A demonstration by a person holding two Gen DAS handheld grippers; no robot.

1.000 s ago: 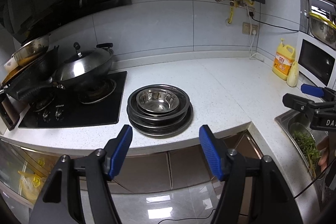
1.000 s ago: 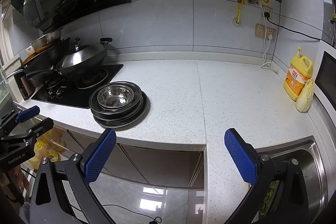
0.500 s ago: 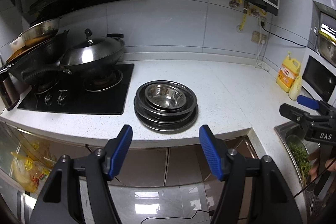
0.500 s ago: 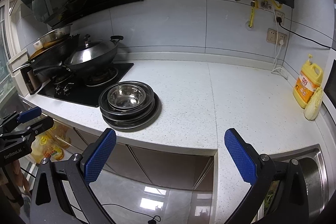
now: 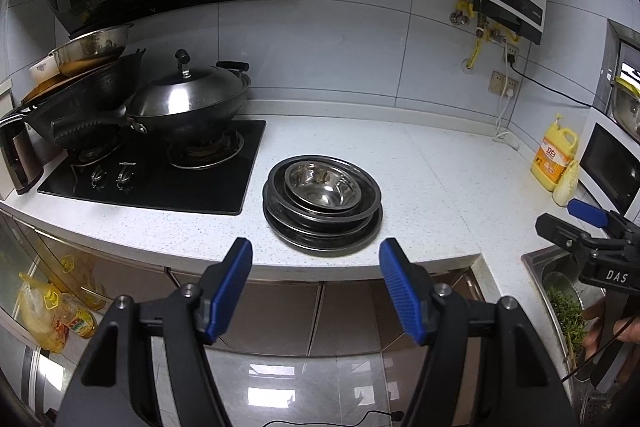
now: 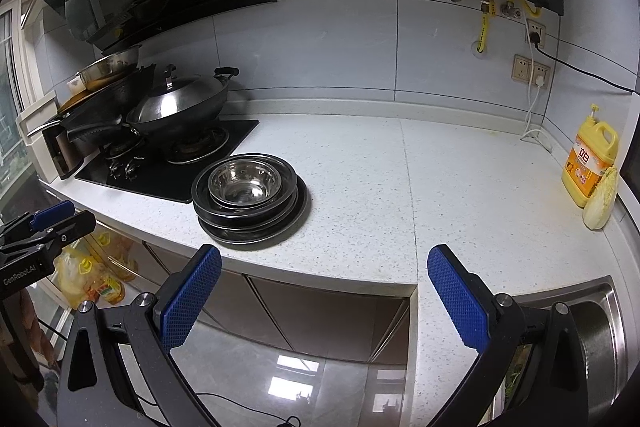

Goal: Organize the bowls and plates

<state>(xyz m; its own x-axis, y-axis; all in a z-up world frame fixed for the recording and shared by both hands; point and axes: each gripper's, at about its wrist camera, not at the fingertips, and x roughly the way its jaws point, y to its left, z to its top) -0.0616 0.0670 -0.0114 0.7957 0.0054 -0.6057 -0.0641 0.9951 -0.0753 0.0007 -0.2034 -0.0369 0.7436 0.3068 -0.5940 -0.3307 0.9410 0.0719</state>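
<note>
Left wrist view: the left claw is spread and empty, and it has drawn back from the desk, so the stack of plates with the steel bowl nested on top now sits lower and further off (nothing in the stack itself has shifted). Right wrist view: the right claw, also spread and empty, has backed off likewise; the stack stands beside the hob, already gathered in one pile
</note>
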